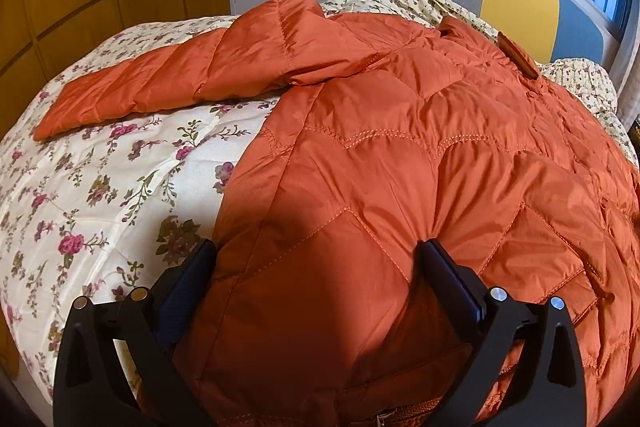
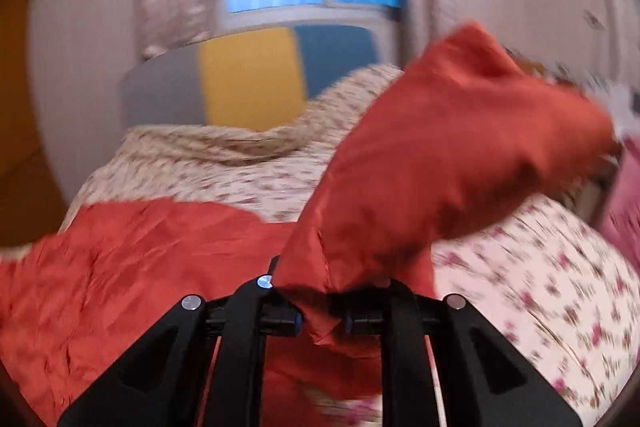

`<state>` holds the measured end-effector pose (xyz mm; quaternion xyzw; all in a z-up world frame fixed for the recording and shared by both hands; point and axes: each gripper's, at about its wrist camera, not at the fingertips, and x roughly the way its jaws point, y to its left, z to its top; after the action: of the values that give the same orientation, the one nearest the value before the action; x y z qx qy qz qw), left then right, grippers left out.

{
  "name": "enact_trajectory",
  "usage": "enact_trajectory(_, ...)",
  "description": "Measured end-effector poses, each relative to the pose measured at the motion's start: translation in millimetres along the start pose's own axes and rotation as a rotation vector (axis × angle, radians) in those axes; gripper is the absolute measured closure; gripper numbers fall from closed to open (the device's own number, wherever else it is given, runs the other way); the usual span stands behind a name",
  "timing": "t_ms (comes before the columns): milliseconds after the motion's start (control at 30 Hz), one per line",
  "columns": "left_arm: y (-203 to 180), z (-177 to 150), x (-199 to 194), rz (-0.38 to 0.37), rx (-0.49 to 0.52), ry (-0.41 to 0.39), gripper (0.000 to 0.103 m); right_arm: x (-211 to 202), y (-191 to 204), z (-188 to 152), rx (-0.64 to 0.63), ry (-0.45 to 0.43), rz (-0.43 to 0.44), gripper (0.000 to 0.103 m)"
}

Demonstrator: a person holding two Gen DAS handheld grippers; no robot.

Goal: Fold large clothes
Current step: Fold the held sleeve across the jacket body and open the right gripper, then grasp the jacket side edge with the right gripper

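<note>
Orange quilted jacket [image 1: 400, 155] (puffy), sleeve [image 2: 460, 155] pinched in right tool [image 2: 320, 303]

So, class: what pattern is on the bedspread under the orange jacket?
Cream with small pink-and-green flower sprigs; the bedspread shows best in the left wrist view.

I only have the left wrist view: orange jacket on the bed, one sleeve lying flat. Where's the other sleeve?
Observer: The right tool is shut on the other sleeve.
Operator: Is it lying on the bed?
Observer: No, it is held up off the floral quilt, with its far end in the air.
Operator: Anything beyond it on that side?
Observer: A pink thing at the right edge, too blurred to name.
</note>
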<state>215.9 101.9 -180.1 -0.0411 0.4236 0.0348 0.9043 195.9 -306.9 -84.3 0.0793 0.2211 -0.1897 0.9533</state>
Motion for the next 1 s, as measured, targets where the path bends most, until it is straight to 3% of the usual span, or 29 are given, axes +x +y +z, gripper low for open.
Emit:
enact_trajectory(533, -1.8, -0.4, -0.4, 0.008, 0.003, -0.009, 0.003, 22.1, 155.6, -27.0, -0.358, -0.012, 0.236, 0.091)
enact_trajectory(733, -1.3, -1.0, -0.8, 0.010, 0.003, -0.011, 0.003, 29.9, 204.5, -45.5, -0.465, 0.002, 0.482, 0.091)
enact_trajectory(867, -1.5, -0.8, -0.6, 0.012, 0.004, -0.013, 0.003, 36.1, 235.4, -57.9, -0.555, 0.030, 0.559, 0.091)
enact_trajectory(1000, -1.8, -0.3, 0.1, 0.014, 0.004, -0.015, 0.003, 45.0, 260.5, -77.0, -0.655, 0.113, 0.626, 0.089)
